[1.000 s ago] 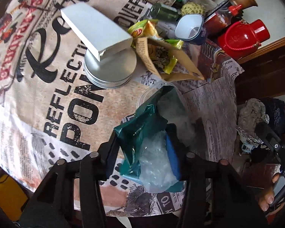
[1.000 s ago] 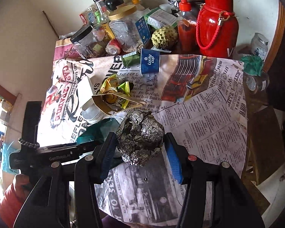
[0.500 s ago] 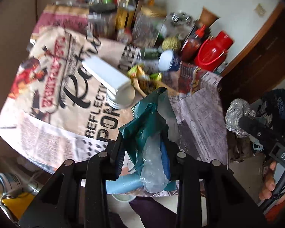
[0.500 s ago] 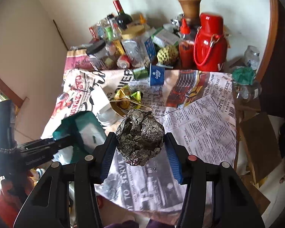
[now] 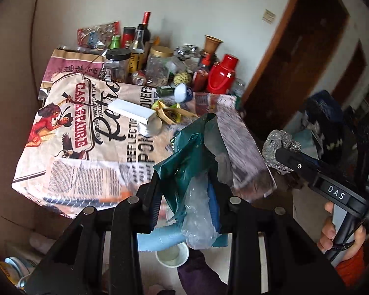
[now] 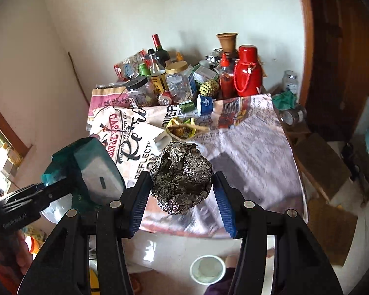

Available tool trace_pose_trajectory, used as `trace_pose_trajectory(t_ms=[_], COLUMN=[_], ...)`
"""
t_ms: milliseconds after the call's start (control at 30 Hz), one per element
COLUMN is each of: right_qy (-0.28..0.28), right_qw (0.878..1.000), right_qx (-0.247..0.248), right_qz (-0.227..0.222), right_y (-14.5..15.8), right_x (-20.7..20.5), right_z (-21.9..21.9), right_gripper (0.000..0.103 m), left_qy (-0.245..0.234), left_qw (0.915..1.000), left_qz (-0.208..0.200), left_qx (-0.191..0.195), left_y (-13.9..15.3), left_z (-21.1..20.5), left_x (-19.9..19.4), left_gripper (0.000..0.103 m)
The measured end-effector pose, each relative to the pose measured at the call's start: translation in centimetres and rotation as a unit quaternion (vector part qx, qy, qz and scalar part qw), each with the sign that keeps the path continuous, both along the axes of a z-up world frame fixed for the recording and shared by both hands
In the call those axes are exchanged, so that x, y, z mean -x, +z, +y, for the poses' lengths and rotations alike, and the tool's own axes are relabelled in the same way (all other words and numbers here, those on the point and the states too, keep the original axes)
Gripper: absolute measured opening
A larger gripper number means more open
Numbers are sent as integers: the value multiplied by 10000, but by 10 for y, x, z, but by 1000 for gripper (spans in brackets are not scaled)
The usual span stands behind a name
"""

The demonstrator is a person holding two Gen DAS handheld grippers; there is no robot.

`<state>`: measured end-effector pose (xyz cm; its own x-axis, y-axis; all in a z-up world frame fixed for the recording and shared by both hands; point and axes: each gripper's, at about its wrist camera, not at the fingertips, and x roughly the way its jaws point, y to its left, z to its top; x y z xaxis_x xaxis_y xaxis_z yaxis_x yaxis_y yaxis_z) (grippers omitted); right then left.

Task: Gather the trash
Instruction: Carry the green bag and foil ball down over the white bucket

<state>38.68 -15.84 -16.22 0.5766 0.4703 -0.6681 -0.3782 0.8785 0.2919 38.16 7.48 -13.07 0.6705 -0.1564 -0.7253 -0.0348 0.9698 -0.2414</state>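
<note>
While the left hand-held gripper (image 5: 187,204) is clamping a crumpled green plastic bag (image 5: 192,157) together with clear plastic wrap (image 5: 199,218), its jaws having just been closing on them, the right hand-held gripper (image 6: 182,191) is gripping a ball of crumpled foil (image 6: 182,174) between its blue pads. Both are hanging in the air at the near edge of the newspaper-covered surface (image 6: 253,152). Yellow wrappers (image 6: 182,129) are lying on that surface near a tipped blue cup (image 6: 205,105). A white paper cup (image 6: 207,269) is sitting on the floor below.
</note>
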Motion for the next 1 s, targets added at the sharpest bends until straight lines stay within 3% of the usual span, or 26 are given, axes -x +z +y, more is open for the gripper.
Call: trace_pose_trajectory(t_ms=[167, 367, 567, 833, 1000], right_qy=[-228, -275, -96, 96, 168], right_qw=[9995, 9981, 9939, 9884, 9833], right_qx=[10, 324, 515, 538, 691], right_qz=[196, 451, 971, 1418, 1676], right_y=[-4, -18, -61, -135, -206], right_x=[47, 82, 84, 73, 60], right_z=[-5, -13, -22, -31, -40], right_gripper=[49, 49, 49, 49, 49], left_qy=[-359, -553, -526, -392, -347], left_qw=[9993, 9972, 9940, 9816, 9712], left_qz=[102, 501, 949, 1866, 2354], left_qx=[-36, 10, 108, 51, -103], left_y=[-6, -35, -79, -182, -262], left_z=[-7, -21, -39, -62, -78], left_x=[37, 55, 61, 52, 49], left_gripper=[33, 33, 33, 33, 33])
